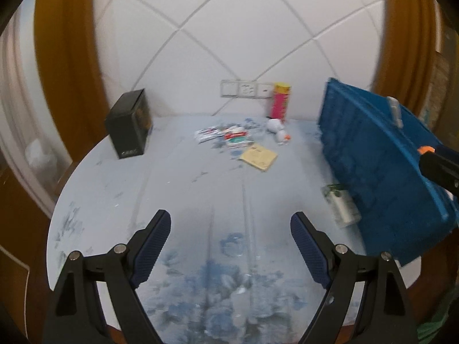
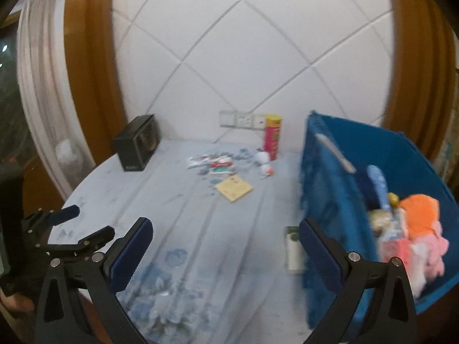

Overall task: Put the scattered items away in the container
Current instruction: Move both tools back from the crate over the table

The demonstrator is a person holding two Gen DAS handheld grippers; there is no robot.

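Toys fill blue bin; left claw and right claw spread, empty.

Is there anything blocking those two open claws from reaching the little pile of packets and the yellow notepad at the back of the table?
Nothing visible does. Bare tablecloth lies between both grippers and the packets and notepad. The blue bin sits off to the right.

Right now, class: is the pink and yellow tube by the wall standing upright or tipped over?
Upright. The pink and yellow tube stands on its base on the table, yellow cap uppermost, just in front of the wall sockets.
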